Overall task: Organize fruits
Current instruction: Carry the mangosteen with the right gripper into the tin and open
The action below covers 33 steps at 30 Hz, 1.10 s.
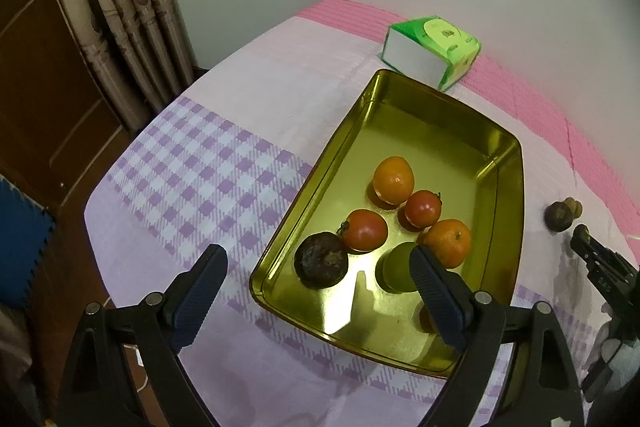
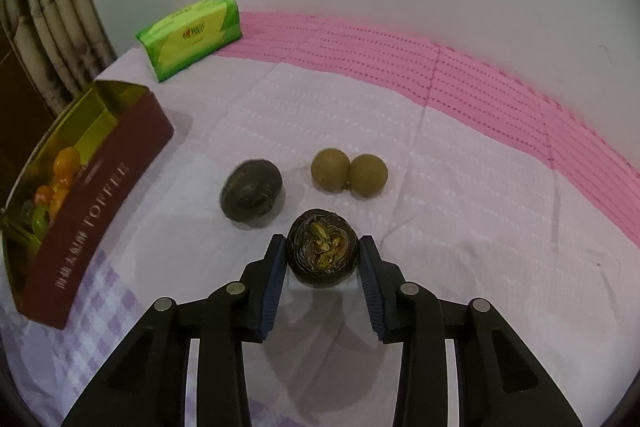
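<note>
Seen from the left wrist: left gripper (image 1: pixel 316 269) spread wide and empty, poised above the near end of a gold toffee tin (image 1: pixel 505 227) on a checked tablecloth (image 1: pixel 192 167). Already gathered inside: two oranges (image 1: pixel 393 180), two tomatoes (image 1: pixel 365 230), a dark mangosteen (image 1: pixel 321 259) and a green fruit (image 1: pixel 394 269) half hidden behind one finger. Off to the right on the cloth, another dark fruit (image 1: pixel 558 217), with the right gripper (image 1: pixel 582 235) just beside it; a green tissue pack (image 1: pixel 432 53) lay beyond the tin. Seen from the right wrist: right gripper (image 2: pixel 322 255) clamped on a second mangosteen (image 2: pixel 322 251), calyx up, apparently not yet lifted off the cloth. Left waiting nearby: one more dark mangosteen (image 2: pixel 251 194) and two touching brownish-green round fruits (image 2: pixel 349 171). Judged well past halfway, with four fruits left outside the tin (image 2: pixel 94 187), one of them in the grip.
</note>
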{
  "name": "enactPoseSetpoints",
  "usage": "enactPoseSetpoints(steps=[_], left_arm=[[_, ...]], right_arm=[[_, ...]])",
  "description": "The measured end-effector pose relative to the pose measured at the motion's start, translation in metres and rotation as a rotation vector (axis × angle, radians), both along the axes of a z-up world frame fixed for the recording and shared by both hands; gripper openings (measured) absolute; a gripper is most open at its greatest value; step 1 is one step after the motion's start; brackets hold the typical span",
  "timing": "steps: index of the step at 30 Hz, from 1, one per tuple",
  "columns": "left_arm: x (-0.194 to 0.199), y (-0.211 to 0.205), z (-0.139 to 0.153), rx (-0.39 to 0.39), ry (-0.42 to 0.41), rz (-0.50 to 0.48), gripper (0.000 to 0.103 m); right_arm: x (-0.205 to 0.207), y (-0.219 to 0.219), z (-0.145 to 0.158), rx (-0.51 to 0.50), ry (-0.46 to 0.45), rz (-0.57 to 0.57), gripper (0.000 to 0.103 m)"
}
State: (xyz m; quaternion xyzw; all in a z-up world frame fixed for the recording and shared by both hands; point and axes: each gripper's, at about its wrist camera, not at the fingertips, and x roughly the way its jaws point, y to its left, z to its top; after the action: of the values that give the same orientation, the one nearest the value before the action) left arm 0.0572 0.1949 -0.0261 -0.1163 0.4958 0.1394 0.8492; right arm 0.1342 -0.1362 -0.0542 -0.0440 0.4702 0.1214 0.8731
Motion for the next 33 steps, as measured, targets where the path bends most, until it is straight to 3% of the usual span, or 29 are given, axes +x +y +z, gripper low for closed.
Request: enactPoseSetpoints(steps=[7, 14, 23, 33], left_arm=[[-0.009, 0.013, 0.007, -0.023, -0.026, 0.051, 0.097], [-0.024, 0.033, 0.008, -0.032, -0.019, 0.116, 0.097], [-0.040, 0.054, 0.007, -0.046, -0.012, 0.196, 0.097], [-0.041, 0.060, 0.006, -0.075, -0.014, 0.211, 0.097]], right_arm=[[-0.013, 0.046, 0.040, 0.063, -0.057, 0.108, 0.037], [-0.032, 0.116, 0.058, 0.104, -0.066, 0.277, 0.037], [-0.052, 0.182, 0.048, 0.091, -0.041, 0.428, 0.037], [-0.057, 0.204, 0.025, 0.044, 0.009, 0.488, 0.037]])
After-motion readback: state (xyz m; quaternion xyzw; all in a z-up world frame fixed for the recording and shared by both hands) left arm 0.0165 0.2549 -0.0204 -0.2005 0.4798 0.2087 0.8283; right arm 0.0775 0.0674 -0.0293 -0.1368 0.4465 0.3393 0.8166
